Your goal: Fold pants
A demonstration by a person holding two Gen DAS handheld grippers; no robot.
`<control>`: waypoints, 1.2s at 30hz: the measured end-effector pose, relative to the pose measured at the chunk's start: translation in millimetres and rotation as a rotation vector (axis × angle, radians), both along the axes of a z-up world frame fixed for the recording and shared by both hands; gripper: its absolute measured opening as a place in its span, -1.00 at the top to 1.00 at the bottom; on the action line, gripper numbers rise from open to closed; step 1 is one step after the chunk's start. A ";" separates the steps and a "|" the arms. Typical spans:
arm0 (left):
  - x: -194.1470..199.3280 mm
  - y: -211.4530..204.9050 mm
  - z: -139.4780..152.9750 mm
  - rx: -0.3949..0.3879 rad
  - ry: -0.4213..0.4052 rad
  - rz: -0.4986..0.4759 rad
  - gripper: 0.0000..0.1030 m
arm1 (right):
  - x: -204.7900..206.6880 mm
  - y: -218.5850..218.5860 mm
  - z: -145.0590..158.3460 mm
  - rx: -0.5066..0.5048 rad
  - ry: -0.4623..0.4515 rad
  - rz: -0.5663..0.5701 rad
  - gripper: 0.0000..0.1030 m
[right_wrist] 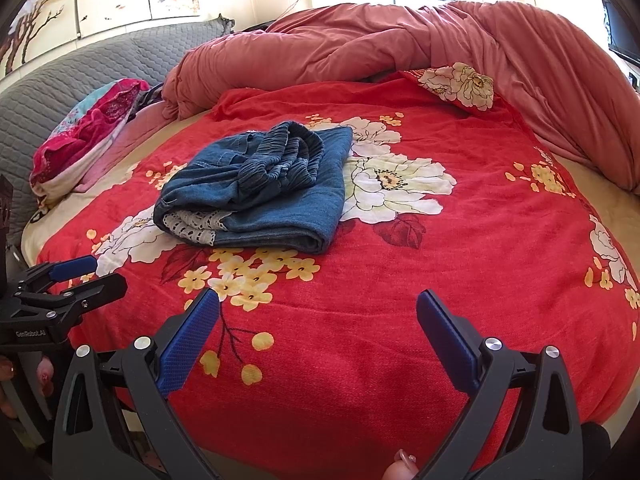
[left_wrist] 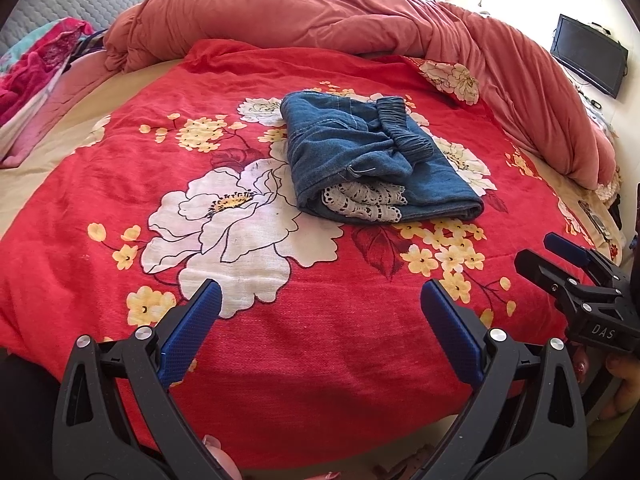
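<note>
Blue denim pants (left_wrist: 372,160) lie folded into a compact bundle on the red floral bedspread (left_wrist: 260,340), with white lace trim showing at the near fold and the elastic waistband on top. The same pants (right_wrist: 260,188) appear left of centre in the right wrist view. My left gripper (left_wrist: 320,300) hovers open over the near part of the bedspread, well short of the pants, with nothing between its fingers. My right gripper (right_wrist: 318,308) is also open and empty, near the bed's front edge. Each gripper shows at the side of the other's view: the right gripper (left_wrist: 576,268), the left gripper (right_wrist: 76,272).
A bunched pink-red quilt (left_wrist: 360,20) runs along the far and right sides of the bed. Pink and teal pillows (left_wrist: 36,76) lie at the far left by a grey padded headboard (right_wrist: 60,92). A dark monitor (left_wrist: 588,54) hangs on the right wall.
</note>
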State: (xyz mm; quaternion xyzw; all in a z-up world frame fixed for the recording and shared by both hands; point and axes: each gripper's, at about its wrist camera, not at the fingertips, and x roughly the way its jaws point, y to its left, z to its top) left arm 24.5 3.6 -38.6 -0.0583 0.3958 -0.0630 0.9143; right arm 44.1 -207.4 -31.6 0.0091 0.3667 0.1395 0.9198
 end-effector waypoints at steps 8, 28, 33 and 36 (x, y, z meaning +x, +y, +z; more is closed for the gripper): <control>-0.6 -0.7 0.8 -0.003 0.001 -0.002 -0.82 | -0.1 -0.1 0.2 -0.001 0.001 -0.002 -0.91; 1.7 0.0 -1.7 0.013 0.039 0.010 -0.82 | 0.8 -2.4 -1.4 0.001 0.010 -0.011 -0.91; 2.2 4.1 0.6 -0.026 0.031 -0.010 -0.82 | 2.8 -8.7 -0.3 0.003 0.015 -0.035 -0.91; 5.8 9.1 1.0 -0.046 0.026 -0.002 -0.82 | 6.7 -16.8 0.9 0.006 0.019 -0.061 -0.91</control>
